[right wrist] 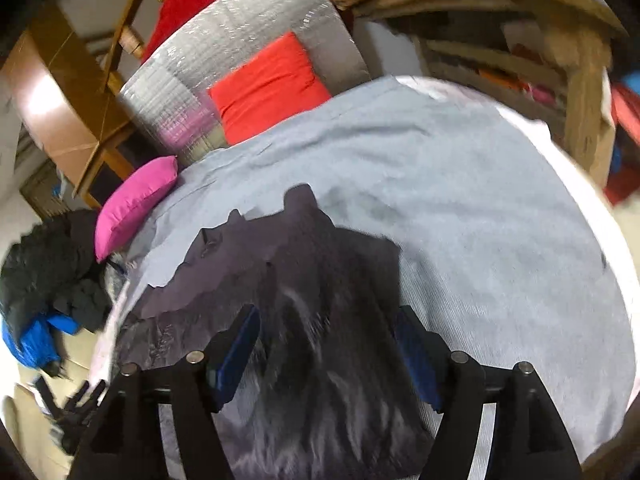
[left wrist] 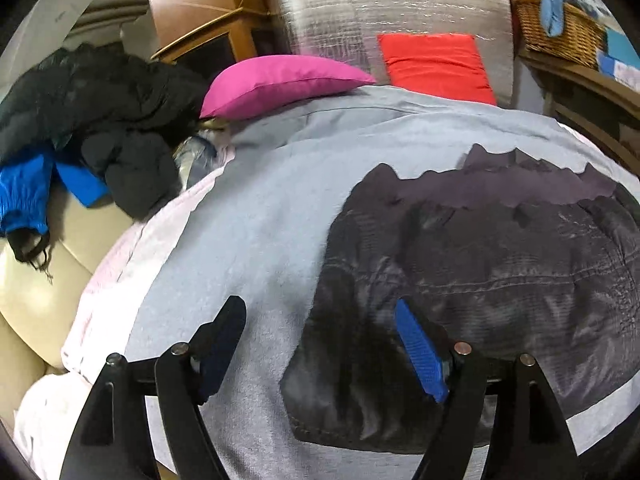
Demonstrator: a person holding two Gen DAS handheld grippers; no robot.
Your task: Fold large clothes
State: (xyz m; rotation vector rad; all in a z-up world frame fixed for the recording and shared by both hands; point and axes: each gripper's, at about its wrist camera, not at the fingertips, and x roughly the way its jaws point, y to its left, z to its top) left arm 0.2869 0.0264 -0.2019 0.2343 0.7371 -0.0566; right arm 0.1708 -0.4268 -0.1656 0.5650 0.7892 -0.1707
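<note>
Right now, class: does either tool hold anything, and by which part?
Nothing is held: the left tool and right tool both stand open above the dark garment.

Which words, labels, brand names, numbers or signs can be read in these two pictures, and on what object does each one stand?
None can be read in either view.
The dark jacket on the grey sheet shows only stitching, no label.
The pink cushion and the red cushion are plain.
The items on the shelves are too blurred to tell.
</note>
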